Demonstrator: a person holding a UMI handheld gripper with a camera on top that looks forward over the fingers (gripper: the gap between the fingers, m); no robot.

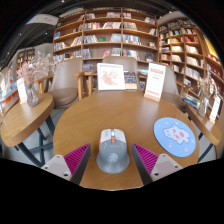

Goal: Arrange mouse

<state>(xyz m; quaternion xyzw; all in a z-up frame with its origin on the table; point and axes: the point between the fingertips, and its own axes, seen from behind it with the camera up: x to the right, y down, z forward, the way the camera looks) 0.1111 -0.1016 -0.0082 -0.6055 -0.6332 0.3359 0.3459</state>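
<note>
A round wooden table (95, 120) fills the middle of the scene, seen from a handheld gripper (113, 160) that looks forward along its two fingers. The fingers sit at about five and seven o'clock, spread wide apart, each with a magenta pad (75, 157) on its inner face. Between them, at six o'clock, rests a grey computer mouse (113, 150) lying on the tabletop, with a visible gap of bare wood on either side, so neither finger touches it. At about four o'clock from the mouse, beyond the right finger, lies a round light-blue mouse mat (175, 136) with a small pink and white cartoon picture on it; the mouse and the mat are apart. Farther across the table, at twelve o'clock, stands an upright display card (110, 76) with a red and white print, and at about two o'clock a second white sign (155, 81) leans upright. Wooden chairs (66, 80) stand behind the table. At nine o'clock a neighbouring table (20, 120) holds a vase of dried flowers (31, 75). The background is lined with tall wooden bookshelves (120, 35) full of books, curving from ten o'clock round to three o'clock.
</note>
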